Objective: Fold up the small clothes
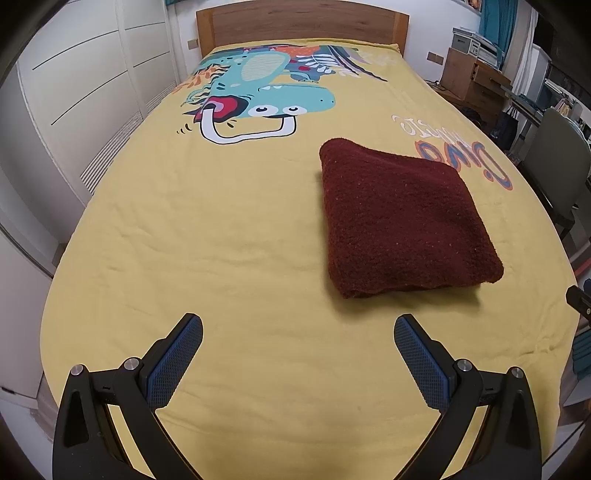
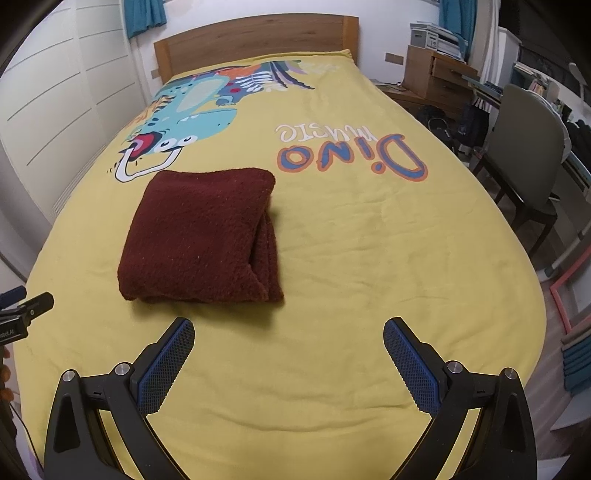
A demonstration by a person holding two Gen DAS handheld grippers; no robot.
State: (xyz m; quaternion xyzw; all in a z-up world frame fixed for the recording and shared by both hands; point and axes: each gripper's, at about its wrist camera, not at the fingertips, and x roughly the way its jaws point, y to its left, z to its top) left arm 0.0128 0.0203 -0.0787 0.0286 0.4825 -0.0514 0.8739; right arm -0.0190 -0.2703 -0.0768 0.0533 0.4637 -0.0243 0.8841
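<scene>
A dark red fleecy garment (image 1: 402,218) lies folded into a thick square on the yellow bed cover (image 1: 221,240). In the right wrist view the same garment (image 2: 199,236) shows its layered edges on its right side. My left gripper (image 1: 298,334) is open above the cover, short of the garment and to its left, holding nothing. My right gripper (image 2: 289,336) is open too, just short of the garment's near edge and slightly to its right. The tip of the left gripper (image 2: 26,306) shows at the right wrist view's left edge.
The cover carries a dinosaur print (image 1: 258,92) and "Dino music" lettering (image 2: 351,151). A wooden headboard (image 1: 303,22) closes the far end. White wardrobe doors (image 1: 74,81) line the left. A chair (image 2: 524,147), a desk and drawers (image 2: 439,77) stand to the right.
</scene>
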